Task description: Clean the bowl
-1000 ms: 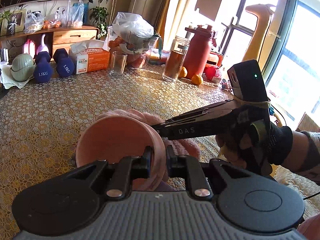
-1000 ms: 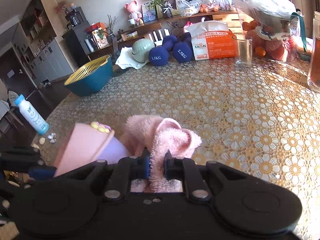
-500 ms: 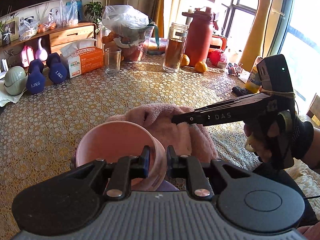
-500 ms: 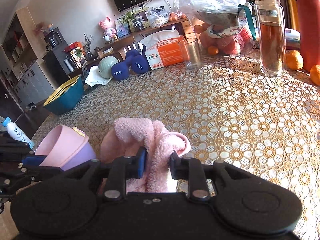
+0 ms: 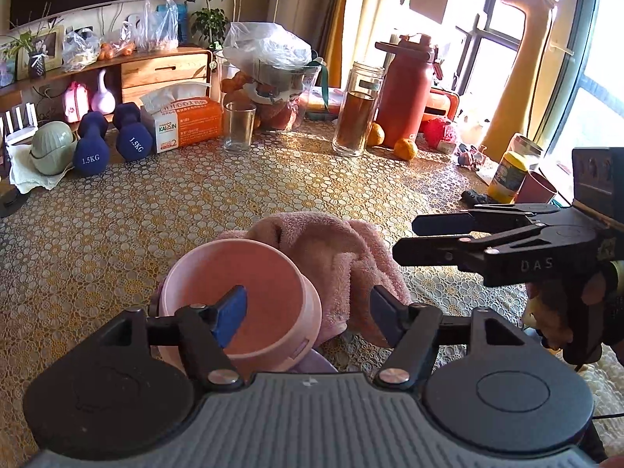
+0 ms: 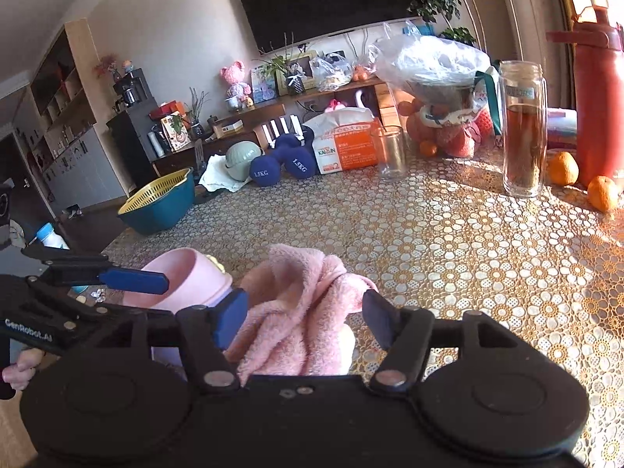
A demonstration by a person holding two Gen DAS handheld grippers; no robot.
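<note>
From the left wrist, the pink bowl sits on the table against a pink towel; the left gripper is spread wide. From the right wrist, the right gripper gapes, released, over the towel.

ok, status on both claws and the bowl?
Left claw open, astride bowl rim. Right claw open over pink towel. Bowl on table, towel against it. Nothing blocking.

On the bench: one pink bowl, one pink towel, two blue dumbbells and two oranges. One empty glass, one tea jar, one red flask.
</note>
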